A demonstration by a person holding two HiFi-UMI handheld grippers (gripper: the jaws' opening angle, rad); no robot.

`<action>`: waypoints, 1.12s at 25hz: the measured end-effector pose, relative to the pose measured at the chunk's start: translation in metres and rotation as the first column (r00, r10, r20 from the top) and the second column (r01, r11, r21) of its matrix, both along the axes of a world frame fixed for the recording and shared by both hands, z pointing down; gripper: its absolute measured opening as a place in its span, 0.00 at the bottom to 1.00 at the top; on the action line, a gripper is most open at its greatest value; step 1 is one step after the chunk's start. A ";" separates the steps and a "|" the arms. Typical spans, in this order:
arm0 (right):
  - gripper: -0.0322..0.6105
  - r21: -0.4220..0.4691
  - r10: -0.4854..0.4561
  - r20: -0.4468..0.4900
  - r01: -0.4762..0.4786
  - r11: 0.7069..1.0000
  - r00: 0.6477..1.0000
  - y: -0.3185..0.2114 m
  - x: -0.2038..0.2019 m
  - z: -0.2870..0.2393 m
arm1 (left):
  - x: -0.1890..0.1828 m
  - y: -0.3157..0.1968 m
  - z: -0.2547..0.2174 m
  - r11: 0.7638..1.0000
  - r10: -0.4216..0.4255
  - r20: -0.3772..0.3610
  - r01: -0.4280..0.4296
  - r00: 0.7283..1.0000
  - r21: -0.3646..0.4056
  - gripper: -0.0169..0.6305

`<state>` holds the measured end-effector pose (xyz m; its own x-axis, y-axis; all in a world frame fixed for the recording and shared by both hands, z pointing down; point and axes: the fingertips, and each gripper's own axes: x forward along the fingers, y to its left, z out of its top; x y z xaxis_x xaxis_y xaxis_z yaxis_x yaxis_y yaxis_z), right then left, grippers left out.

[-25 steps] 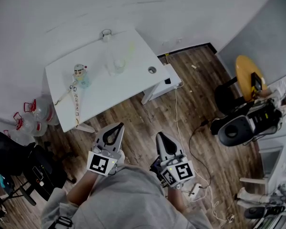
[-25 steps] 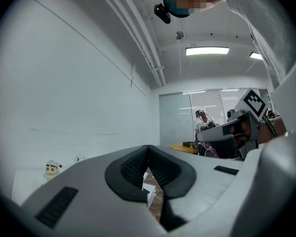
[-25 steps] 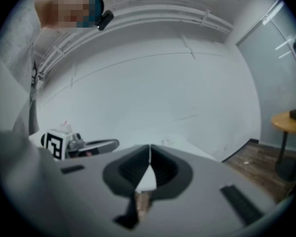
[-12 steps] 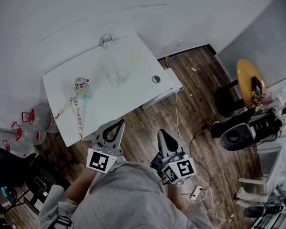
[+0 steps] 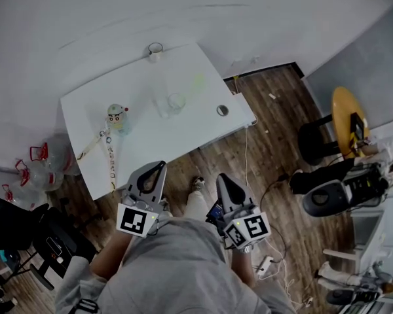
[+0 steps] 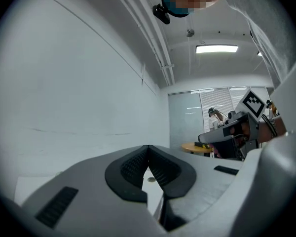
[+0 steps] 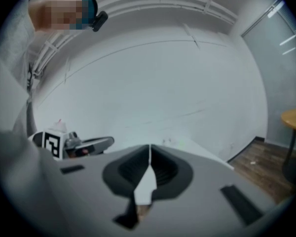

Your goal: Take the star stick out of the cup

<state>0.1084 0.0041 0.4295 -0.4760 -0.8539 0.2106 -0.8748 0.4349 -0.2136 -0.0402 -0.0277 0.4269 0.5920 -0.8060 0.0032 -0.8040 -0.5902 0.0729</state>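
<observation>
- The left claw [image 5: 160,166] is fully closed, its dark pads pressed tip to tip with nothing between them.
- The right claw [image 5: 221,177] is closed the same way and holds nothing.
- Both claws are held close to the person's body and point toward the counter [image 5: 144,136]. The left tip shows by the near edge, and the right is over the wooden floor [image 5: 203,156].
- The two claws are well apart from the cup [image 5: 175,102].
- The cup is clear glass and stands upright about mid-counter, somewhat nearer the right edge.
- The stick [image 5: 195,84] is a pale yellow-green streak that slants up from the cup toward the right edge. It is too blurred to make out the star.
- A small cup [image 5: 155,50] stands at the far edge.
- A doll [image 5: 118,116] is on the left half of the counter, and a strap [image 5: 109,154] trails from it toward the near left corner.
- A round hole [image 5: 223,110] lies by the near right corner.
</observation>
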 end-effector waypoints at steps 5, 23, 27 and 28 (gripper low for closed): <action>0.11 0.004 -0.031 0.003 0.031 1.000 1.000 -0.032 0.002 0.001 | -0.011 -0.018 0.001 0.998 -0.059 -0.005 0.059 0.998 -0.013 0.07; 0.11 0.017 -0.215 -0.018 0.216 0.976 0.976 -0.187 0.026 0.001 | 0.005 -0.119 -0.001 0.963 -0.270 0.037 0.271 0.962 -0.011 0.08; 0.11 0.012 -0.245 -0.019 0.246 0.969 0.969 -0.217 0.036 0.004 | 0.019 -0.139 0.000 0.955 -0.297 0.057 0.298 0.953 -0.011 0.08; 0.11 0.007 -0.253 -0.015 0.253 0.967 0.967 -0.224 0.039 0.005 | 0.024 -0.143 0.000 0.953 -0.302 0.060 0.303 0.951 -0.010 0.07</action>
<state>0.1473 -0.2197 0.4350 -0.6739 -0.7078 0.2118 -0.7388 0.6443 -0.1974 -0.0162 -0.1711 0.4266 0.3188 -0.9466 0.0473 -0.9477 -0.3176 0.0303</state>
